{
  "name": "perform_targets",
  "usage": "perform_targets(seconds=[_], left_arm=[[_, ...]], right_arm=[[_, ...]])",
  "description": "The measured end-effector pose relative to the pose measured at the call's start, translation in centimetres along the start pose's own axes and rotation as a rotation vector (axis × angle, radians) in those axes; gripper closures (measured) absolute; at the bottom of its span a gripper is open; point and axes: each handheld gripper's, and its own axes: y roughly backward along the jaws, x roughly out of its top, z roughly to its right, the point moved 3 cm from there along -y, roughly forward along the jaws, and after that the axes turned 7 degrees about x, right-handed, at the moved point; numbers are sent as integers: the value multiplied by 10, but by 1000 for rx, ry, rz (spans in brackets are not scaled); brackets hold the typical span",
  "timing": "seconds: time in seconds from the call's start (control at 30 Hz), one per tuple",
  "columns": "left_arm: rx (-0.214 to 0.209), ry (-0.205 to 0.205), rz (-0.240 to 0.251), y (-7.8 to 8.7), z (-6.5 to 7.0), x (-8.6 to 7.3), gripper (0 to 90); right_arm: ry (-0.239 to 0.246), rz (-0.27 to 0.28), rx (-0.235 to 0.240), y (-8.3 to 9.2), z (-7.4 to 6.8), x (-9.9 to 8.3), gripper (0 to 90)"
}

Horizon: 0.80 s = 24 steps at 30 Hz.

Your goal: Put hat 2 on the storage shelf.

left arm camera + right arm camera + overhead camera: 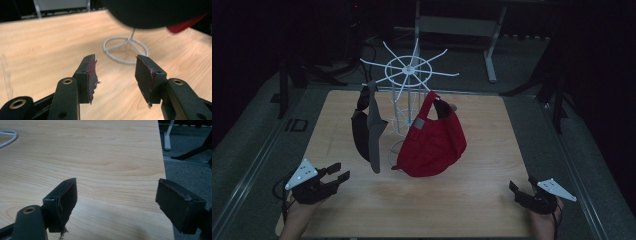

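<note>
1. Both grippers rested low at the near edge of the table (472, 200): the left gripper (338, 174) by the near left corner, the right gripper (513, 190) by the near right corner, each held by a hand (297, 215) coming in from below.
2. Jaws of the left gripper (115, 75) stood apart with nothing between them, and its worn pads (91, 75) showed red scuffs in the left gripper view.
3. Jaws of the right gripper (116, 200) stood wide apart and empty, over bare wood at the table's right edge.
4. Ahead of the left gripper, in its own view, lay the white ring base (125, 50) of the wire rack, standing on the tabletop (45, 45) near the middle.
5. That white wire rack (411, 70) rose from the table's middle, its spokes spreading out at the top.
6. From the rack's right side hung a red cap (434, 142), its bulk covering most of the post and ring base from the high view.
7. From the rack's left side hung a black and grey cap (368, 132), between the left gripper and the rack; a dark blurred shape (155, 13) hung close overhead in the left gripper view.
8. Beyond the table's far edge stood a grey desk frame (489, 47) on dark floor.
</note>
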Motion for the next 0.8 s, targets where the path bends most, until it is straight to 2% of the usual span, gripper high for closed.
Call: perform_targets(seconds=[0.13, 0.33, 0.4, 0.53, 0.8], left_arm=[[12, 22, -22, 2, -3, -18, 516], [35, 25, -39, 8, -6, -33, 505], [40, 35, -48, 12, -6, -37, 466], [41, 65, -36, 18, -8, -43, 429], [46, 74, -23, 20, -8, -47, 429]], right_arm=[[-1, 0, 2, 0, 0, 0, 175], [-4, -4, 7, 0, -1, 0, 175], [-3, -3, 6, 0, 0, 0, 175], [-4, -2, 5, 0, 0, 0, 175], [-2, -4, 5, 0, -1, 0, 175]])
